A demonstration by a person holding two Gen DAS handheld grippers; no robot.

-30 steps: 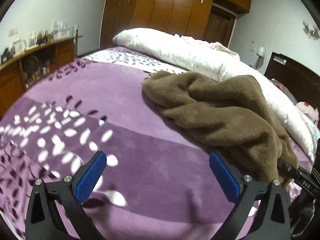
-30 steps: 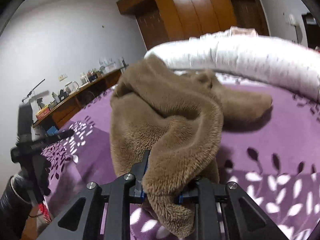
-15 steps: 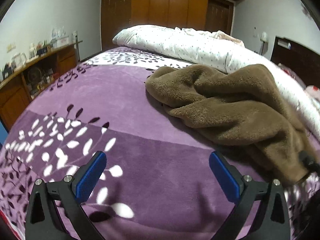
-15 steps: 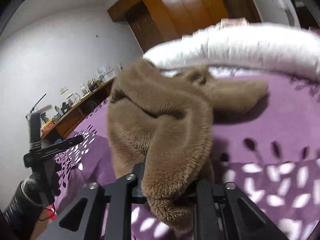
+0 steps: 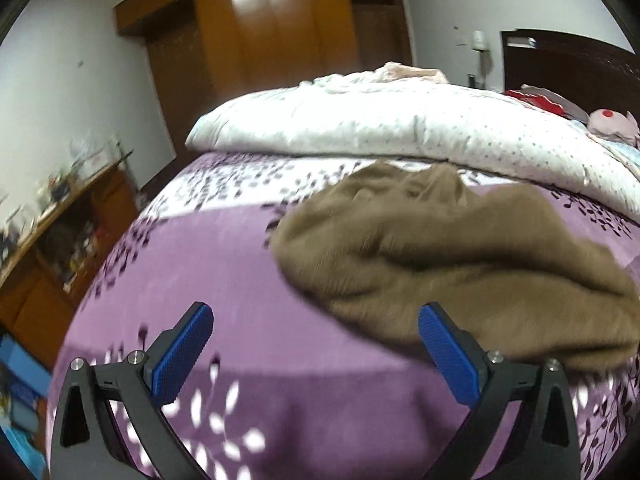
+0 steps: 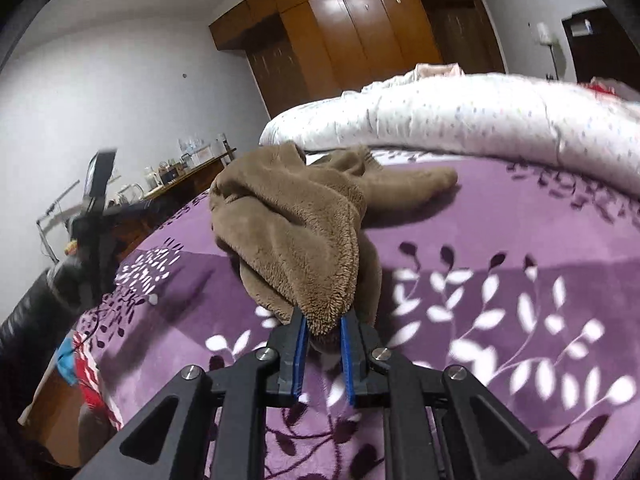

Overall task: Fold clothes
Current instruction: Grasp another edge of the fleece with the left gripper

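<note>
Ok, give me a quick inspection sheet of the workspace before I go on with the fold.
Surface: purple bedspread with a leaf print, mostly bare in front.
Job's things: brown fleece garment, crumpled, unfolded, one end trailing toward the white quilt.
Clutter: nothing seen on the bedspread beyond the quilt.
Grippers: left gripper open, empty, beside the garment; right gripper shut on the garment's edge.
Cables: thin dark one near the left gripper in the right wrist view.
Surroundings: wooden wardrobe, cluttered sideboard.

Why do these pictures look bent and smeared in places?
Left wrist view: fisheye lens curves the purple bedspread; the brown fleece garment is motion-blurred; glare on the wardrobe. Right wrist view: dark rounded corners, leaf pattern streaked at right, the fleece pinched in the right gripper fairly sharp.
</note>
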